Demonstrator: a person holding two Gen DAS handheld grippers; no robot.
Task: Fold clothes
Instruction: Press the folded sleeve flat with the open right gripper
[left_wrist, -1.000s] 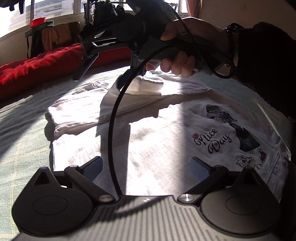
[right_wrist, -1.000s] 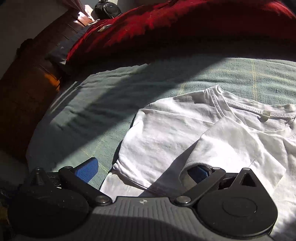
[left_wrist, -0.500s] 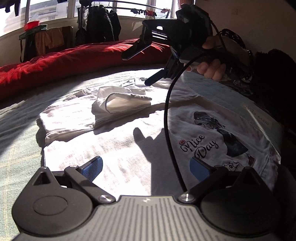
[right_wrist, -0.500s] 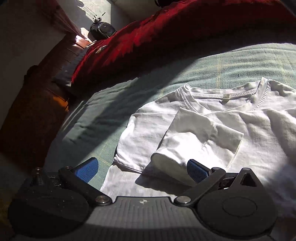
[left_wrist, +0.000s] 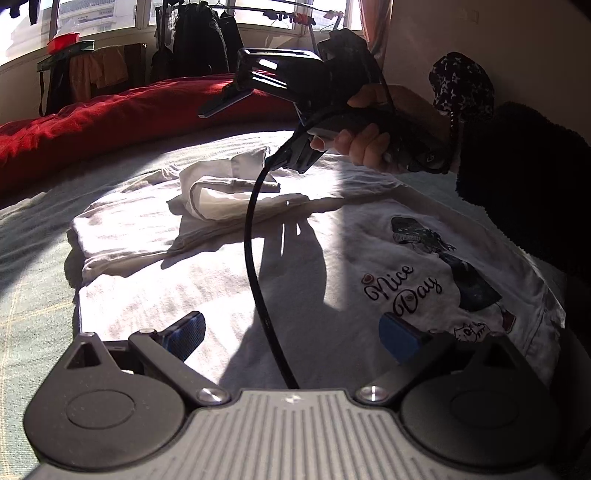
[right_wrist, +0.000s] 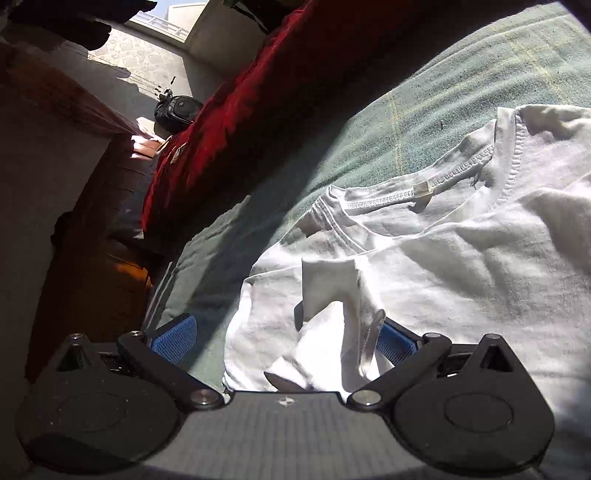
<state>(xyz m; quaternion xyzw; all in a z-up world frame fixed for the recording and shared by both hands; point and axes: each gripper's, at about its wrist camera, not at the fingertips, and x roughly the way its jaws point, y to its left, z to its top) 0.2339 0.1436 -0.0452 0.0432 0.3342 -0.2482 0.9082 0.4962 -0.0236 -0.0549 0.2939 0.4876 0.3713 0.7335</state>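
The right tool has let go of the sleeve and lifted up toward 12 o'clock, both tools now wide apart and empty, so that sleeve of the white T-shirt looks folded in.

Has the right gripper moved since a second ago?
Yes. In the left wrist view the right gripper has risen off the folded sleeve, now up against the red blanket.

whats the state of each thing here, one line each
white t-shirt: spread flat on the bed, print side up
sleeve: folded in over the chest, bunched and not flat
left tongs: open, empty, low over the shirt
right tongs: open, empty, raised above the sleeve
red duvet: heaped along the bed's far edge
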